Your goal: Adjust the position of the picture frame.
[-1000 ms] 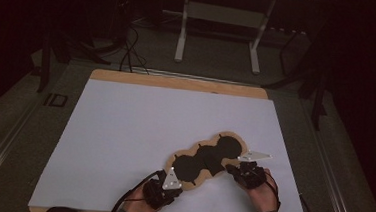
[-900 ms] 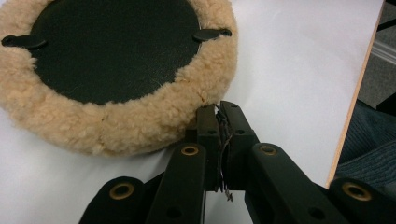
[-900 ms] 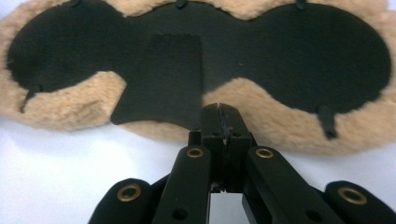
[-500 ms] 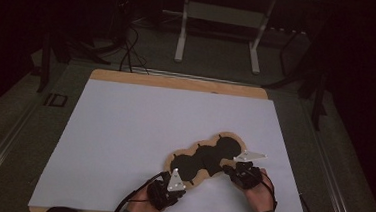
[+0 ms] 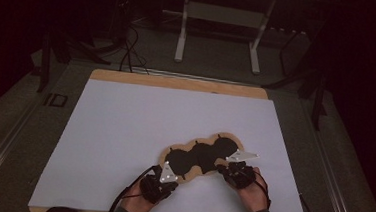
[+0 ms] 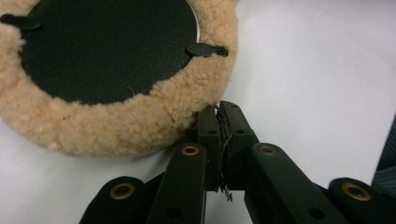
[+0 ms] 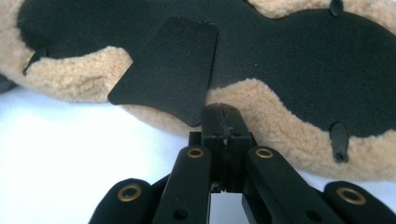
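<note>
A lobed tan fleece pad (image 5: 200,157) with a black centre lies flat on the white board (image 5: 124,121), near its front edge. My left gripper (image 5: 171,168) is at the pad's near left lobe. In the left gripper view its jaws are shut, their tips (image 6: 219,112) touch the fleece rim (image 6: 116,126), and a few frayed threads show in the seam. My right gripper (image 5: 221,165) is at the pad's near right side. It is also shut, with its tips (image 7: 223,112) against the fleece edge (image 7: 280,121), just beside a loose black flap (image 7: 173,65).
The white board rests on a wooden tabletop (image 5: 177,82) whose edge shows at the back. A metal stand (image 5: 222,18) and cables (image 5: 129,52) are on the dark floor beyond. Small black tabs (image 6: 205,50) sit on the pad's rim.
</note>
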A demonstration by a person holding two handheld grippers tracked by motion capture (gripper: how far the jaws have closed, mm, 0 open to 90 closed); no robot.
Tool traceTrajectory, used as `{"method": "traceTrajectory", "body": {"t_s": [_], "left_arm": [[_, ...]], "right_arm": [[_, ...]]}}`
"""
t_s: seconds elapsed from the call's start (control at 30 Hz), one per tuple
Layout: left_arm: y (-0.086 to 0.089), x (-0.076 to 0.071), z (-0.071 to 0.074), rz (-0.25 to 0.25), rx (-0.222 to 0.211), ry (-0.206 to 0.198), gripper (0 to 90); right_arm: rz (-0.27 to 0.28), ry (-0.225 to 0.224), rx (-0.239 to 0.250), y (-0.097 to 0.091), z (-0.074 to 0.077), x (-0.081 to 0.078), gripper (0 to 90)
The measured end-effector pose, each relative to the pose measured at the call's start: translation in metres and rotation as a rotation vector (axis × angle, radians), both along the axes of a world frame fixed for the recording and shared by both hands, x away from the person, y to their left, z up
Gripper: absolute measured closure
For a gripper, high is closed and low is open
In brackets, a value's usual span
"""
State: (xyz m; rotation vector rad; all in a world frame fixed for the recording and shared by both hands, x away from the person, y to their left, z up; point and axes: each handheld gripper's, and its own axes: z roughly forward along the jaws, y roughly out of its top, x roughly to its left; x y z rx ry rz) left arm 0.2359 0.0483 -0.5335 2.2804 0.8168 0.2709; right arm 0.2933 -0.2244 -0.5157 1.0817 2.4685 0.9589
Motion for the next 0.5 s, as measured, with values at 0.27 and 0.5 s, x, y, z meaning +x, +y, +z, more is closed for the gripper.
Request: {"method": "traceTrajectory", "body": {"t_s": [0.27,0.5], "left_arm": [[0.012,0.007,0.001,0.043,-0.016,0.004,87.9],[0.021,0.012,0.003,0.087,-0.025,0.011,87.0]], "right_arm": [[0.014,-0.006,0.003,0.011,-0.001,0.001,90.0],[0.029,-0.018,0.000,0.023,-0.001,0.003,90.0]]}}
